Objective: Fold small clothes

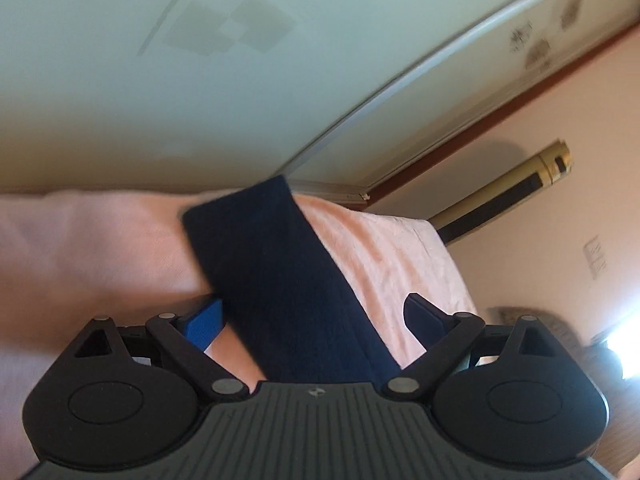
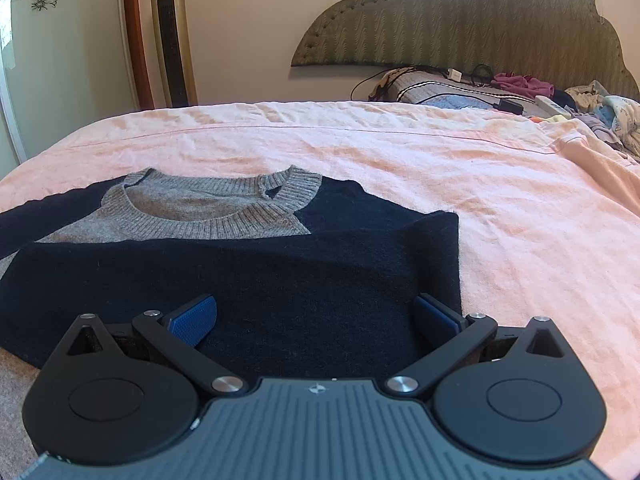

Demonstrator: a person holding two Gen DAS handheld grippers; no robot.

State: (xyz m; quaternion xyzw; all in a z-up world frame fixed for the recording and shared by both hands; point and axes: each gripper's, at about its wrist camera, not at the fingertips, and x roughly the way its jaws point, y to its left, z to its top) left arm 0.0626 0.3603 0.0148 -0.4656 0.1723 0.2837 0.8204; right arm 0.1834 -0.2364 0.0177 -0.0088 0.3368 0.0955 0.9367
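A small navy and grey knit sweater [image 2: 248, 264] lies flat on the pink bed sheet [image 2: 460, 184], its grey ribbed collar [image 2: 224, 216] toward the headboard. A navy part is folded across its front. My right gripper [image 2: 316, 320] hovers low over that navy fold, open wide, with its blue pads [image 2: 192, 320] apart and nothing pinched. The left wrist view is tilted and blurred. There a navy sleeve [image 1: 276, 264] runs up between the fingers of my left gripper [image 1: 314, 304], which is open. Pink sheet [image 1: 384, 256] shows between the sleeve and the right pad.
A green padded headboard [image 2: 460, 20] stands at the far end. Below it are a pillow with cables and a charger [image 2: 508, 106], and a pile of clothes [image 2: 600, 112] at the far right. A gold tower appliance [image 2: 174, 40] stands by the wall at the left.
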